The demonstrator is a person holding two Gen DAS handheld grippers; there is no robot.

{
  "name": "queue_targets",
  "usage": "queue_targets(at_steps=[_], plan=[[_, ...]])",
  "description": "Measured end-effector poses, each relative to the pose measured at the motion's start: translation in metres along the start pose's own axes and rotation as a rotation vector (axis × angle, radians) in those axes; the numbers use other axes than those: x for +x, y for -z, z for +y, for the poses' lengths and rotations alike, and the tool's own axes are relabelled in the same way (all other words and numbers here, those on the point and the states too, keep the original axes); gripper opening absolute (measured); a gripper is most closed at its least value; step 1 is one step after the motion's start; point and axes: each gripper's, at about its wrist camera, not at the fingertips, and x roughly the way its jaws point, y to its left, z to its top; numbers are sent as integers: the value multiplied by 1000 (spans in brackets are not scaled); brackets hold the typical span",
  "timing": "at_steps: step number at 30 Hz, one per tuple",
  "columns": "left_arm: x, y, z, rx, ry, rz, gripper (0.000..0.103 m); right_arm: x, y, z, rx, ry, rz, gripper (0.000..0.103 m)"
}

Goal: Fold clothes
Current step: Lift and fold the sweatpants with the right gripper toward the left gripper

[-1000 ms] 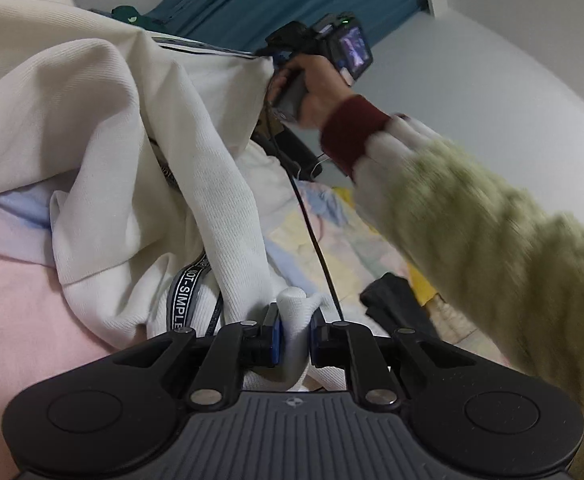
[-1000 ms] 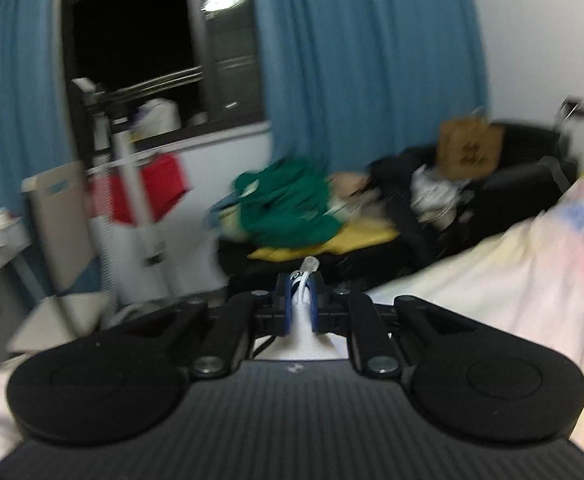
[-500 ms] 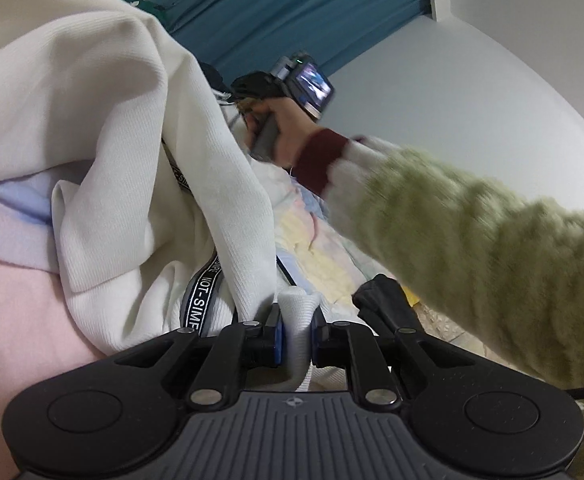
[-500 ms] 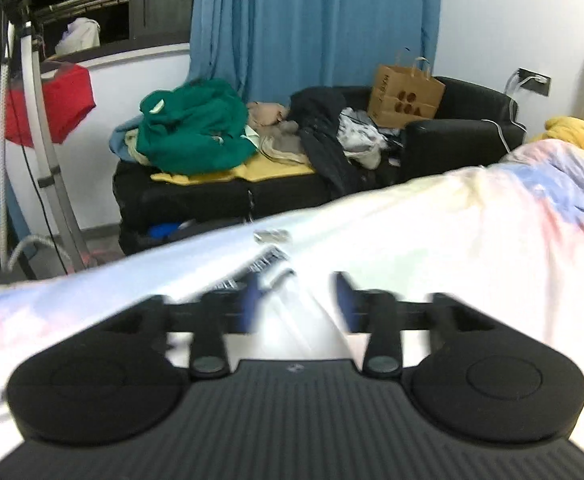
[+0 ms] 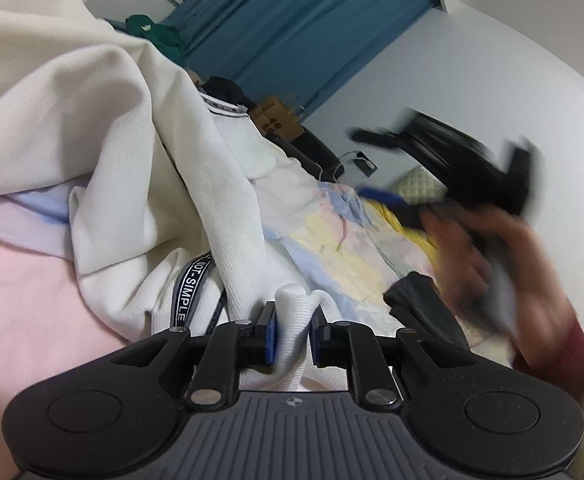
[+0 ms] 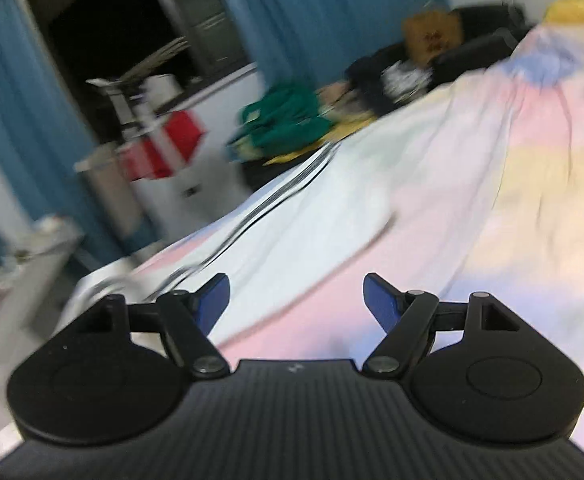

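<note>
The white garment [image 5: 123,128] lies heaped on the bed [image 5: 19,272], a black band lettered "SIMPLE" [image 5: 189,292] showing in its folds, and the left claw [image 5: 293,330] is pinching a bunched fold of it between its blue pads [image 5: 269,336]. In the right wrist view the garment [image 6: 292,232] spreads flat over the pastel bedsheet [image 6: 532,200], and the right claw [image 6: 296,300] hangs above it with fingers spread wide, gripping nothing. Beyond the bed are blue curtains [image 6: 324,12] and a green pile [image 6: 283,120].
</note>
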Motion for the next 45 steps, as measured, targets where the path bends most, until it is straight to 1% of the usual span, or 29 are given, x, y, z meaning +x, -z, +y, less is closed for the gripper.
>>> queue_targets(at_steps=[2, 4, 6, 7, 8, 9, 10, 11, 12, 13, 16, 17, 19, 22, 23, 25, 26, 29, 33, 34, 35, 36, 38, 39, 41, 44, 45], plan=[[-1, 2, -8, 14, -30, -20, 22, -33, 26, -1, 33, -93, 29, 75], [-6, 3, -15, 25, -59, -33, 25, -52, 51, -3, 74, -168, 79, 76], [12, 2, -26, 11, -83, -47, 31, -56, 75, -9, 135, -238, 155, 76], [14, -1, -30, -1, -96, -56, 37, -58, 87, -12, 166, -273, 193, 76], [8, -4, -32, -17, -114, -70, 42, -56, 97, -17, 209, -298, 243, 77], [8, -6, -39, -33, -134, -88, 52, -53, 108, -22, 262, -321, 293, 78], [4, -11, -47, -51, -152, -110, 58, -50, 117, -26, 306, -339, 335, 77], [-10, -16, -48, -73, -170, -136, 61, -47, 125, -29, 350, -357, 377, 77], [-22, -20, -48, -100, -187, -164, 67, -46, 133, -31, 388, -356, 404, 77], [-32, -22, -46, -132, -202, -194, 74, -46, 140, -33, 425, -355, 430, 77], [-82, -28, -45, -239, -274, -291, 89, -43, 147, -33, 451, -369, 452, 78], [-87, -31, -40, -293, -303, -324, 90, -41, 148, -36, 487, -365, 468, 78], [-95, -35, -22, -428, -336, -374, 91, -42, 156, -40, 573, -384, 508, 78], [-112, -34, 8, -638, -360, -445, 91, -39, 164, -33, 534, -412, 550, 78], [-123, -31, 17, -700, -365, -468, 91, -38, 164, -30, 506, -394, 553, 78], [-135, -25, 31, -789, -378, -503, 91, -32, 168, -35, 492, -316, 545, 78], [-135, -26, 38, -826, -383, -518, 91, -30, 170, -38, 486, -276, 540, 78], [-138, -26, 54, -909, -380, -570, 91, -26, 168, -57, 567, -234, 469, 76], [-157, -33, 66, -987, -370, -613, 91, -28, 145, -70, 590, -190, 338, 77], [-165, -35, 69, -999, -381, -621, 91, -28, 139, -74, 595, -179, 305, 73], [-175, -36, 72, -1007, -399, -628, 91, -28, 133, -77, 600, -167, 272, 57], [-186, -37, 75, -1016, -417, -636, 91, -27, 128, -79, 584, -142, 253, 34], [-207, -46, 80, -1018, -476, -634, 91, -25, 115, -82, 539, -98, 231, 16], [-213, -52, 83, -1012, -510, -630, 91, -25, 108, -83, 529, -81, 206, 12], [-227, -64, 88, -989, -560, -628, 91, -34, 89, -90, 524, -67, 125, 10], [-249, -75, 93, -961, -598, -607, 91, -46, 46, -108, 529, -59, -9, 9], [-253, -77, 95, -954, -605, -594, 91, -46, 31, -115, 525, -36, -55, 9]])
